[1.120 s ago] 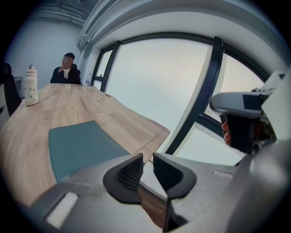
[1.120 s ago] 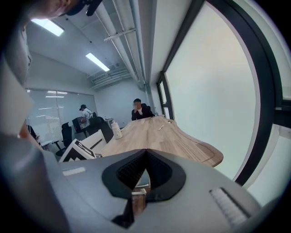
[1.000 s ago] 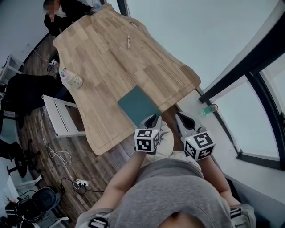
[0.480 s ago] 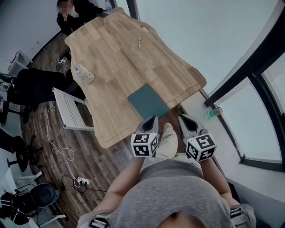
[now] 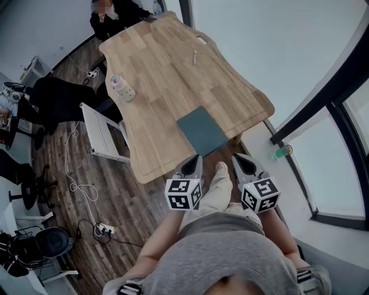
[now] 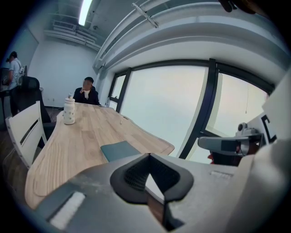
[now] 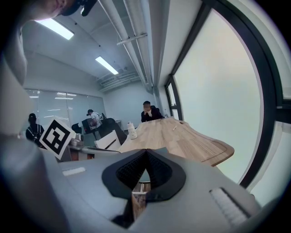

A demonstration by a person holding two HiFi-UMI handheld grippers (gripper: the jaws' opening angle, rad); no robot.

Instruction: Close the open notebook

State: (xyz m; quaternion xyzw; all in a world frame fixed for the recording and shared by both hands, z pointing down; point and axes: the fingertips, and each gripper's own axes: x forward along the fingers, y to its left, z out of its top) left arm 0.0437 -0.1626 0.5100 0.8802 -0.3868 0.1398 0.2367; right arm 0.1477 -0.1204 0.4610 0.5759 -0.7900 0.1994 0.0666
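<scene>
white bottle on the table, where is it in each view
Head view: white bottle upper left, near the table's left edge.
Left gripper view: bottle far left, on the table's left side.
Right gripper view: bottle near centre, at the table's left edge.
Shared landmark: the seated person at the table's far end.

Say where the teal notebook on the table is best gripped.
Probably its near edge, approached low from the person's side: the notebook lies flat and closed, close to the table's near rim, so only its thin edge offers a pinch.
</scene>
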